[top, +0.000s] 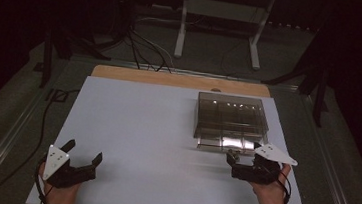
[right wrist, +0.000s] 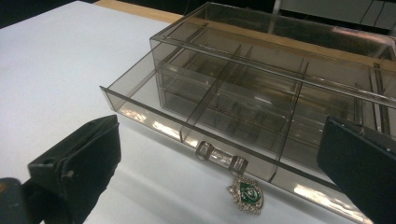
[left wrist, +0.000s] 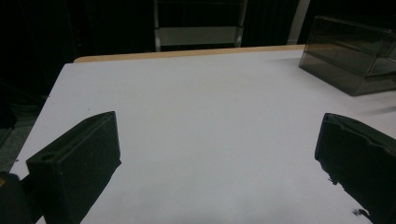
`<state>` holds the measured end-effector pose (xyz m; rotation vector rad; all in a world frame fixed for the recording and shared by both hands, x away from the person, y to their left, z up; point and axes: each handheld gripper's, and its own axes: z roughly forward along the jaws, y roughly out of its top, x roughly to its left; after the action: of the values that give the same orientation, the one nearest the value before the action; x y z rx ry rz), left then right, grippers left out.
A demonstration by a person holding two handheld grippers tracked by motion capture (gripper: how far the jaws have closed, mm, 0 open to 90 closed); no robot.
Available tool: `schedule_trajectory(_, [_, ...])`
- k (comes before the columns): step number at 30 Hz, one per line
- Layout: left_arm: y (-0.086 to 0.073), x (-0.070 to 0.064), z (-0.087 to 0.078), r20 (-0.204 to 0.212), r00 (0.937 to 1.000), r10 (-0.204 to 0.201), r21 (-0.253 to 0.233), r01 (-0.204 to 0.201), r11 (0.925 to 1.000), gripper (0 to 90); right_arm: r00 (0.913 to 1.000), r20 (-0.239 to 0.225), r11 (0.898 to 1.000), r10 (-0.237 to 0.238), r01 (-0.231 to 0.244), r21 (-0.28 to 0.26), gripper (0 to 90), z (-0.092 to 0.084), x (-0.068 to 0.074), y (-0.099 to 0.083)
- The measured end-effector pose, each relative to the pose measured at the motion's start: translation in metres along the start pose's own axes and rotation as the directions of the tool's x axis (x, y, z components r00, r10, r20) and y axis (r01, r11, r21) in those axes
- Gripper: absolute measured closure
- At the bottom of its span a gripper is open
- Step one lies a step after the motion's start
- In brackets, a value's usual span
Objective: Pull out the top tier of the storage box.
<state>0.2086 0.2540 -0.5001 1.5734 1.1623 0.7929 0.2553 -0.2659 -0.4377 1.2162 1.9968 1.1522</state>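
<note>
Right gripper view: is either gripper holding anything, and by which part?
Nothing is held. The right gripper is open in front of the drawer handle and the brooch; the left gripper is open over bare table.

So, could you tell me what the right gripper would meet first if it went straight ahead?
Probably the green brooch lying on the table just ahead of the right gripper, then the handle of the open drawer.
</note>
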Motion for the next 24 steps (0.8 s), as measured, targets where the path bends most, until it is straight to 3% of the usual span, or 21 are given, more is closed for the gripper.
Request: schedule_trajectory(24, [0.001,0.0,0.0,0.001,1.0,0.0,-0.005,0.0,1.0,1.1,0.9984,0.009,0.997,0.056,-0.056,-0.046,0.0,-0.011,-0.003,-0.017])
